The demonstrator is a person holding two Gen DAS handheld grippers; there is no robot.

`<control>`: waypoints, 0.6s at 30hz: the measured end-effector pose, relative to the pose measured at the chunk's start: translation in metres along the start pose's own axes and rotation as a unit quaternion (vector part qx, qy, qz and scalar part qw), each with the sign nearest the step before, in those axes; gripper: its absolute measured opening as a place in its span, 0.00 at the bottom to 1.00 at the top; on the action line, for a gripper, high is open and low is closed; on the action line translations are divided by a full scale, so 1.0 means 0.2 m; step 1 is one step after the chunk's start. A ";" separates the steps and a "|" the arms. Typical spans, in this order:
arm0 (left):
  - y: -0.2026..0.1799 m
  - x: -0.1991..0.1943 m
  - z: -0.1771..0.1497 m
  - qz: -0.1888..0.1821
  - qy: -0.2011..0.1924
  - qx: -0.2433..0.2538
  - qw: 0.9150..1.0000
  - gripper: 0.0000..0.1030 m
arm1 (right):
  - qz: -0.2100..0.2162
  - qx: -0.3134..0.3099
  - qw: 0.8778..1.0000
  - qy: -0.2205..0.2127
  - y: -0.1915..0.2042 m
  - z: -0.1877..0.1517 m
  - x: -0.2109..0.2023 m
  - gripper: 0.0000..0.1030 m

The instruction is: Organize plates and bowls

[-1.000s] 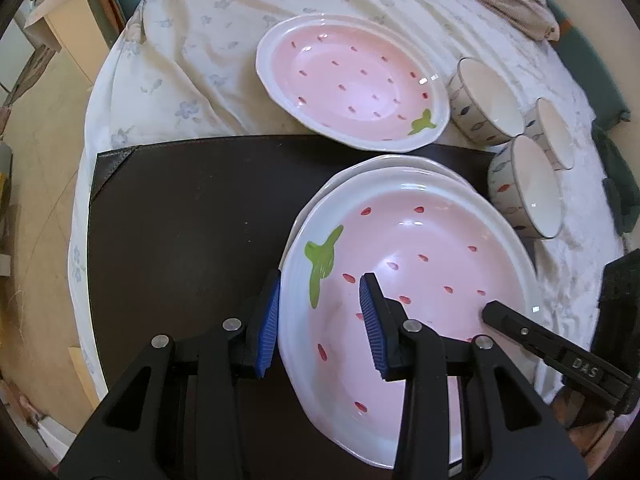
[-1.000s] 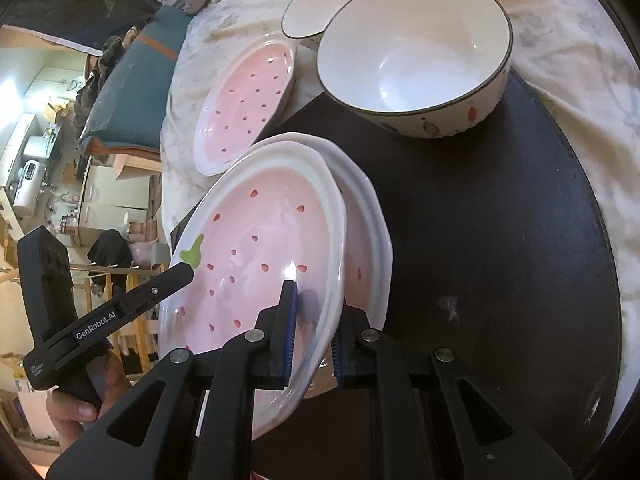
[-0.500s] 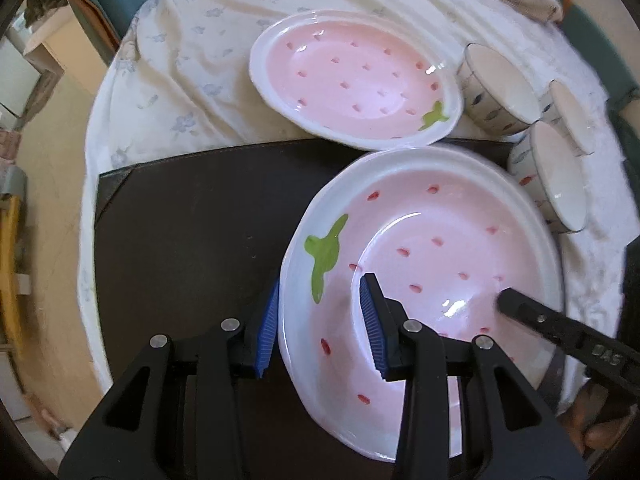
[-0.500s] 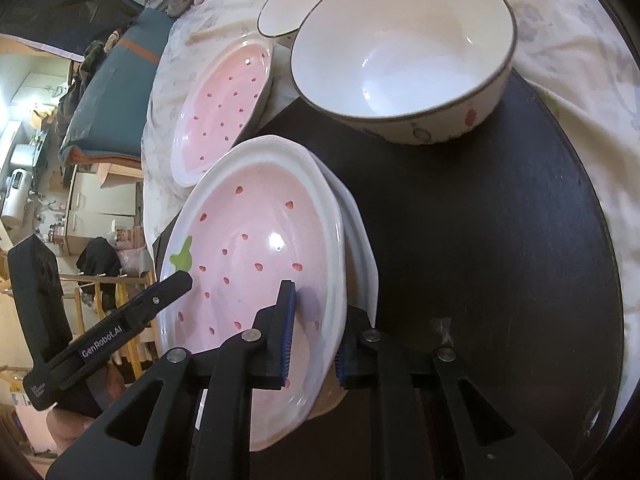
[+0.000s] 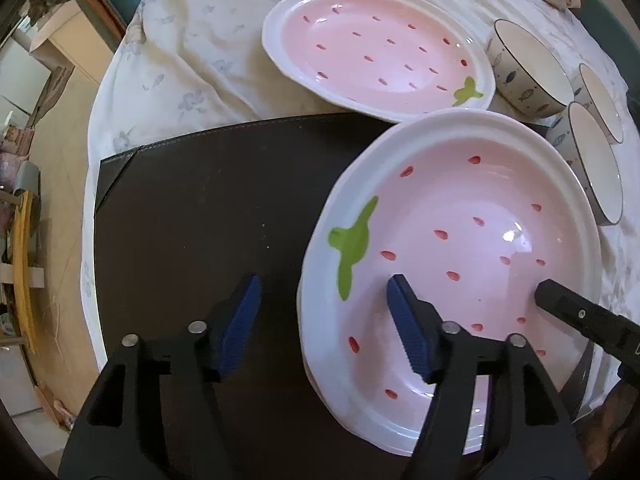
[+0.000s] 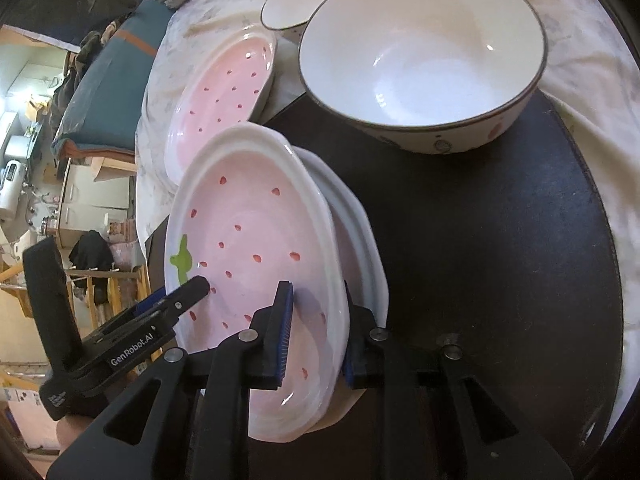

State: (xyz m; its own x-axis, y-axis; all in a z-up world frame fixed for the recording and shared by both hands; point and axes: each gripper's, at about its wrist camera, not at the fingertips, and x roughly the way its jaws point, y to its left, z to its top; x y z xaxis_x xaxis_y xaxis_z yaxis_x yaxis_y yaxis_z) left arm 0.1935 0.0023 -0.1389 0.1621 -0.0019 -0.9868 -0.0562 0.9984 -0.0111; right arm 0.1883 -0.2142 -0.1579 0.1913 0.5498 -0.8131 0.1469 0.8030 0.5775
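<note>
A pink strawberry plate (image 5: 460, 236) lies on top of another plate of the same kind on the dark mat (image 5: 208, 208). My left gripper (image 5: 324, 320) is open, its jaws wide on either side of the plate's near rim without gripping it. In the right wrist view my right gripper (image 6: 316, 328) straddles the top plate's (image 6: 256, 248) rim with jaws slightly apart; the lower plate's rim (image 6: 360, 224) shows behind. A third strawberry plate (image 5: 376, 48) lies on the cloth beyond the mat. A large white bowl (image 6: 420, 52) stands on the mat's far edge.
Three small patterned bowls (image 5: 528, 68) stand at the right on the white floral tablecloth (image 5: 192, 60). The table's left edge drops to the floor. Folded fabric lies at the far back. A second bowl (image 6: 288, 4) sits behind the large one.
The top plate has come down onto the lower plate. My left gripper's jaws have opened wide off its rim, and my right gripper's jaws have loosened.
</note>
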 end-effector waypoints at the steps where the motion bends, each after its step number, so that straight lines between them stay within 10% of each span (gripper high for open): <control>1: 0.00 0.00 0.00 -0.002 0.000 0.001 1.000 0.63 | 0.002 0.002 1.000 0.000 0.00 0.00 0.00 0.23; 18: -0.03 0.00 -0.06 0.013 -0.008 0.005 1.000 0.63 | -0.020 -0.009 1.000 -0.020 -0.02 -0.03 -0.14 0.22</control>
State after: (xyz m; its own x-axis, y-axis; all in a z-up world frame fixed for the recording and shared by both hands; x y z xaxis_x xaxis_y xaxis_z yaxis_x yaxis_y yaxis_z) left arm 0.1822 -0.0051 -0.1416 0.1769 0.0251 -0.9839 -0.0513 0.9986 0.0162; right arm 0.1765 -0.2303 -0.1378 0.2239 0.5075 -0.8321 0.1385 0.8285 0.5426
